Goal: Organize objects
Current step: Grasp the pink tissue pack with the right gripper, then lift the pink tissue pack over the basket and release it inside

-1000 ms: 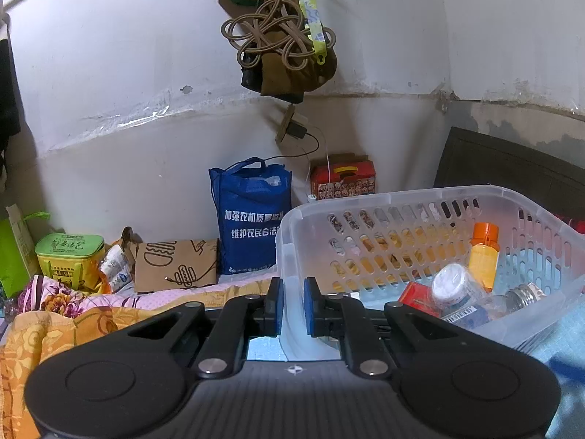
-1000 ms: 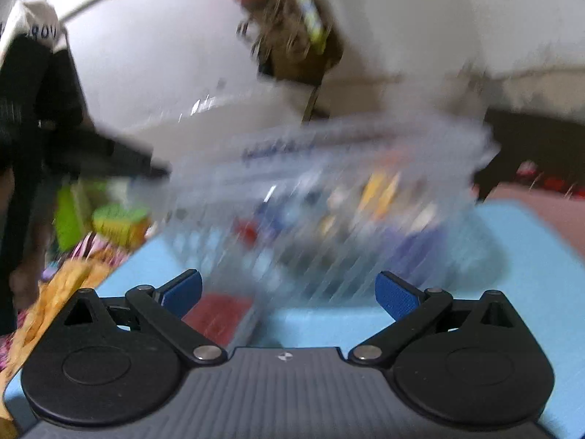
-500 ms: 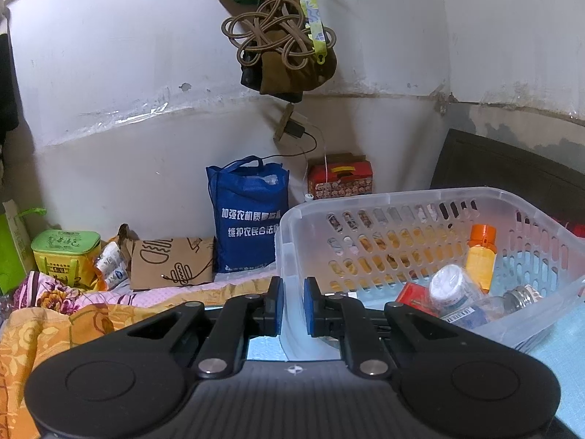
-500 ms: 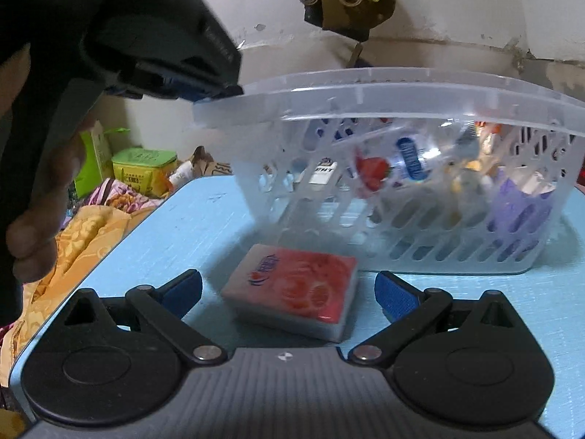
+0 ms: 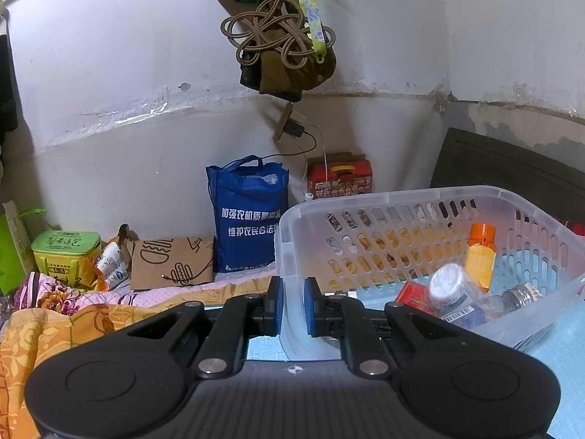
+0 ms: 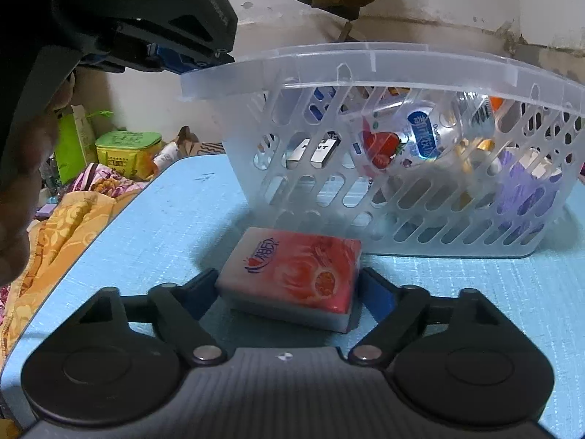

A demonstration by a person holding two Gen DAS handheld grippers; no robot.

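Observation:
A clear plastic basket (image 5: 402, 197) (image 6: 365, 58) stands tilted on the blue table (image 6: 164, 219), with bottles and small packs inside. My left gripper (image 5: 292, 307) is shut on the basket's near-left rim and holds that side up; it also shows in the right wrist view (image 6: 190, 60). A red tissue pack (image 6: 292, 274) lies on the table in front of the basket. My right gripper (image 6: 289, 292) has a finger on each side of the pack, closing on it at table level.
A blue tote bag (image 5: 248, 216), a cardboard bag (image 5: 172, 263), a green box (image 5: 65, 252) and a red box (image 5: 340, 179) stand by the wall. Orange floral bedding (image 5: 47, 329) lies left of the table. Cords and bags (image 5: 281, 36) hang above.
My right gripper has moved forward and down, and its fingers have narrowed around the tissue pack. The left gripper stays shut on the basket rim, nearly still.

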